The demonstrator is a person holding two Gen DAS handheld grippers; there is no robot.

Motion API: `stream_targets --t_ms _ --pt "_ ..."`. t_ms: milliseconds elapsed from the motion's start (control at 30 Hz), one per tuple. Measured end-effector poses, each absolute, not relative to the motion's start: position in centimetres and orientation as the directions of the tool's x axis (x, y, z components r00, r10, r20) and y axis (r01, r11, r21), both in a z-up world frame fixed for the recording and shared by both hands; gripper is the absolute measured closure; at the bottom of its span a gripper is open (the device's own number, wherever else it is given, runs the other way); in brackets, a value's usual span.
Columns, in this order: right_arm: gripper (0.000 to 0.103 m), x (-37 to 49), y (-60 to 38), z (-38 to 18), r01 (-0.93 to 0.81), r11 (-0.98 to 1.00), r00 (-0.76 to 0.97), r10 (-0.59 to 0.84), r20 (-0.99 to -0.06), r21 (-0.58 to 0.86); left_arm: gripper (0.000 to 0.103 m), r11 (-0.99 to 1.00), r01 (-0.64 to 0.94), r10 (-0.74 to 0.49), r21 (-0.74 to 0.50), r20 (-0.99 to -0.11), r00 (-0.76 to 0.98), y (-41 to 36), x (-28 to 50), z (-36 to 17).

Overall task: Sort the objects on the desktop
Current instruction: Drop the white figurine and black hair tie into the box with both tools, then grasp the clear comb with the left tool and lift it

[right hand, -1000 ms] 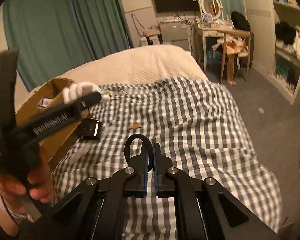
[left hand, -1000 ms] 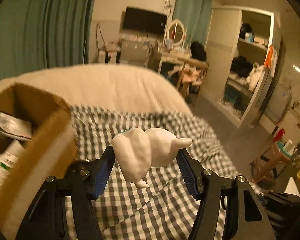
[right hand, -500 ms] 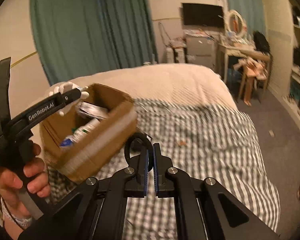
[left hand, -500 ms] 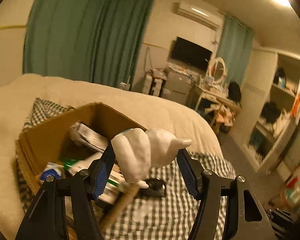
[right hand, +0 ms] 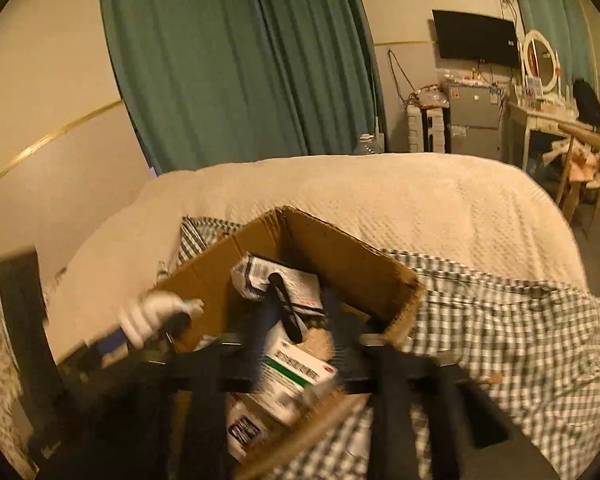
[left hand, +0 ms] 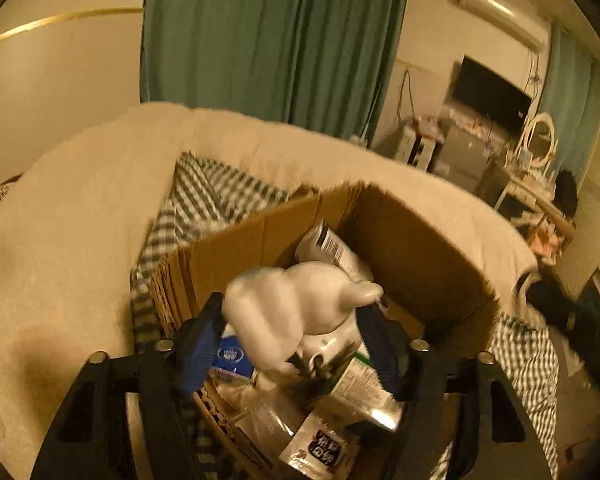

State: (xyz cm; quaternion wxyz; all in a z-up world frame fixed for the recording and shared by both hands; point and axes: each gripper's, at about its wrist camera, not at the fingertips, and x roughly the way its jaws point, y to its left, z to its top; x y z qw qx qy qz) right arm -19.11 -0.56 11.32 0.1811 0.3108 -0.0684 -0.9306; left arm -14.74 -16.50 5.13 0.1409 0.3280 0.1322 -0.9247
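An open cardboard box sits on the bed. My left gripper hovers over its near-left corner, shut on a white bunny-like figurine held between the blue pads. In the right wrist view the same figurine shows at the box's left wall. My right gripper is blurred above the box's middle, with its fingers standing apart. A thin black ring hangs loose between them, over the packets inside.
The box holds a white and green medicine carton, foil packets and a barcode pouch. It rests on a checked sheet beside a cream blanket. Green curtains and a wall stand behind.
Both grippers have swung left and down over the cardboard box. The right gripper, shut on the black ring before, now has its fingers apart. The left still holds the figurine.
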Motion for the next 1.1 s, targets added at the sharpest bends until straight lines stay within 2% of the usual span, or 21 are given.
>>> stream_targets --t_ms 33,100,200,367,433,533,600,633,700,800,900,967,1100 --pt "0.037 -19.1 -0.3 11.3 0.274 -0.93 -0.75 -0.365 -0.551 0.244 0.019 -0.927 0.347 -0.178 -0.145 -0.644 -0.744 -16.2 -14.7 4.9" --pt "0.032 -18.6 0.6 11.4 0.243 -0.934 -0.768 -0.35 -0.536 0.262 0.006 -0.931 0.347 -0.2 -0.115 -0.636 -0.746 -15.7 -14.3 5.0" --pt "0.025 -18.3 2.1 11.5 0.215 -0.929 -0.764 -0.353 -0.54 0.302 0.0 -0.943 0.323 -0.207 -0.087 -0.605 -0.769 -14.4 -13.8 5.7" --pt "0.025 -17.4 4.5 12.4 0.172 -0.924 -0.763 -0.345 -0.547 0.342 0.0 -0.959 0.281 -0.213 -0.015 -0.614 -0.76 -12.2 -13.6 6.3" --pt "0.025 -16.3 5.4 13.1 0.17 -0.923 -0.774 -0.342 -0.533 0.345 0.0 -0.96 0.278 -0.201 -0.032 -0.613 -0.764 -12.0 -13.4 6.8" --pt "0.025 -14.1 7.0 12.9 0.143 -0.941 -0.786 -0.296 -0.542 0.306 0.0 -0.973 0.202 -0.09 -0.113 -0.622 -0.778 -11.6 -13.1 7.3" --pt "0.025 -12.8 8.1 12.1 0.118 -0.948 -0.779 -0.273 -0.565 0.296 0.0 -0.973 0.167 -0.019 -0.159 -0.664 -0.747 -11.5 -13.6 6.8" --pt "0.025 -12.1 8.9 11.5 0.104 -0.949 -0.775 -0.264 -0.574 0.296 0.0 -0.958 0.165 0.052 -0.233 -0.711 -0.701 -11.9 -14.1 5.9" --pt "0.024 -10.9 10.3 10.5 0.079 -0.956 -0.77 -0.239 -0.592 0.283 0.0 -0.917 0.195 0.144 -0.349 -0.743 -0.653 -12.8 -14.5 4.9" --pt "0.024 -9.0 11.9 9.8 0.063 -0.978 -0.792 -0.17 -0.587 0.198 0.0 -0.86 0.25 0.164 -0.446 -0.704 -0.691 -13.5 -13.5 5.1" --pt "0.024 -7.3 13.9 9.3 0.019 -0.99 -0.809 -0.098 -0.579 0.14 0.0 -0.908 0.164 0.128 -0.386 -0.627 -0.769 -11.5 -12.1 7.3" --pt "0.023 -6.3 15.7 9.1 -0.009 -0.989 -0.808 -0.081 -0.584 0.15 0.0 -0.937 0.045 0.176 -0.346 -0.581 -0.795 -9.0 -11.1 8.2" --pt "0.021 -4.2 18.8 8.3 -0.051 -0.989 -0.8 -0.041 -0.599 0.136 0.0 -0.949 -0.189 0.307 -0.254 -0.591 -0.746 -3.0 -10.3 7.8"
